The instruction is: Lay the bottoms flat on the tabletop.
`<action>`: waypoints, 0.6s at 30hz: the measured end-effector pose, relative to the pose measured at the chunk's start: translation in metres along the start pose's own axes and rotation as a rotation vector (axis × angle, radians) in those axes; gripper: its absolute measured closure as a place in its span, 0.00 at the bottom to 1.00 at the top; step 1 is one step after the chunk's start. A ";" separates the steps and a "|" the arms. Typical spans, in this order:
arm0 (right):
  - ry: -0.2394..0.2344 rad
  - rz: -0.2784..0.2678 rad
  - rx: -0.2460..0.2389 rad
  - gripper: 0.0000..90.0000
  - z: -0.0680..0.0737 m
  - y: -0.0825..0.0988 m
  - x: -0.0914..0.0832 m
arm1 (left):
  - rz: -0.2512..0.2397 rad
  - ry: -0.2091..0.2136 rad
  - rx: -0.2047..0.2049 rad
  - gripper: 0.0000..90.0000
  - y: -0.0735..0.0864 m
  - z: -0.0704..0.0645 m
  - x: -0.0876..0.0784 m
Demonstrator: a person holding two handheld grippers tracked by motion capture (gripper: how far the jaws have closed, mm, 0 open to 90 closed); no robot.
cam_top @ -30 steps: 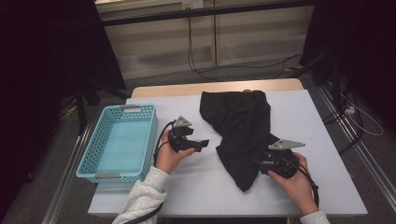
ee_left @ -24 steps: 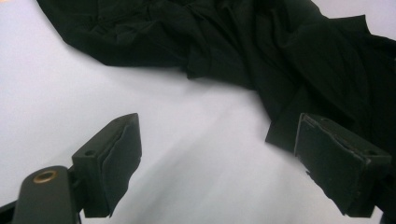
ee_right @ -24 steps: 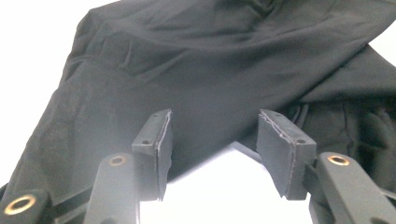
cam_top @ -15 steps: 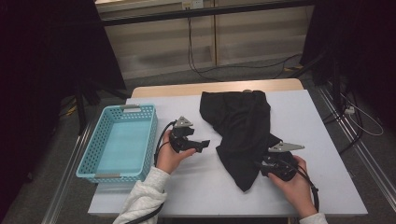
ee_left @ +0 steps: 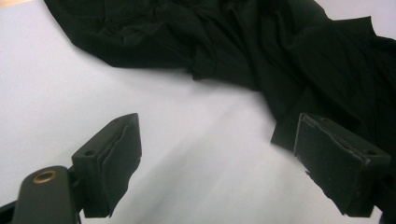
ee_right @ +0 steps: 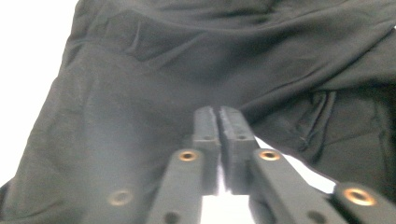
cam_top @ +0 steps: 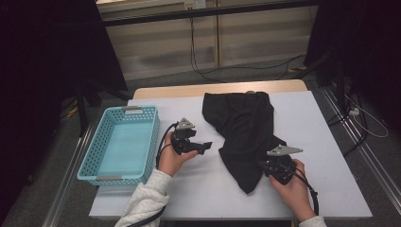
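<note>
A black garment [cam_top: 246,123] lies crumpled on the white table [cam_top: 203,198], from the far edge down to a point near the front. My right gripper [cam_top: 261,164] is at its lower right edge. In the right gripper view its jaws [ee_right: 217,112] have just been closing and now stand pressed together on a fold of the black garment [ee_right: 140,70]. My left gripper [cam_top: 208,145] hovers over bare table just left of the cloth. Its jaws [ee_left: 217,154] stand wide apart with nothing between them, and the black garment [ee_left: 233,37] lies beyond them.
A light blue plastic basket [cam_top: 152,142] stands at the table's left edge, with nothing in it. Cables trail from both grippers toward the person's sleeves. Bare table surface lies in front of and to the right of the garment.
The right gripper's jaws have gone from partly open to closed at the garment's edge. The left gripper and the garment have stayed where they were.
</note>
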State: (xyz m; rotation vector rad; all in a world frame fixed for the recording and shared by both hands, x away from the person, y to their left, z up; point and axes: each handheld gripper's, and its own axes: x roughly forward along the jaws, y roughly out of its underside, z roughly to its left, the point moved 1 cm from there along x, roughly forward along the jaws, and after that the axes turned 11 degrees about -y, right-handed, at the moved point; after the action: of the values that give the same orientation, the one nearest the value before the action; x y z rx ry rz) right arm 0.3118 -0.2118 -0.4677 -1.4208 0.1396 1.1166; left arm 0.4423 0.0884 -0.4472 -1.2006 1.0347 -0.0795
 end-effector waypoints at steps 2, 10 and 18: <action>-0.007 -0.003 0.002 1.00 -0.001 0.000 0.000 | 0.000 0.002 0.004 0.17 0.000 -0.001 0.000; -0.016 -0.025 0.048 1.00 -0.015 0.000 -0.014 | -0.006 0.002 0.002 0.16 -0.001 0.000 -0.002; 0.024 -0.054 0.091 1.00 -0.035 0.005 -0.042 | -0.003 0.008 0.007 0.17 -0.001 -0.002 -0.002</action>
State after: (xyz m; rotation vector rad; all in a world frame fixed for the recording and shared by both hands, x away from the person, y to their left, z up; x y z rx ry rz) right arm 0.3049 -0.2640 -0.4509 -1.3493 0.1661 1.0364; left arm 0.4408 0.0874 -0.4451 -1.1960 1.0393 -0.0901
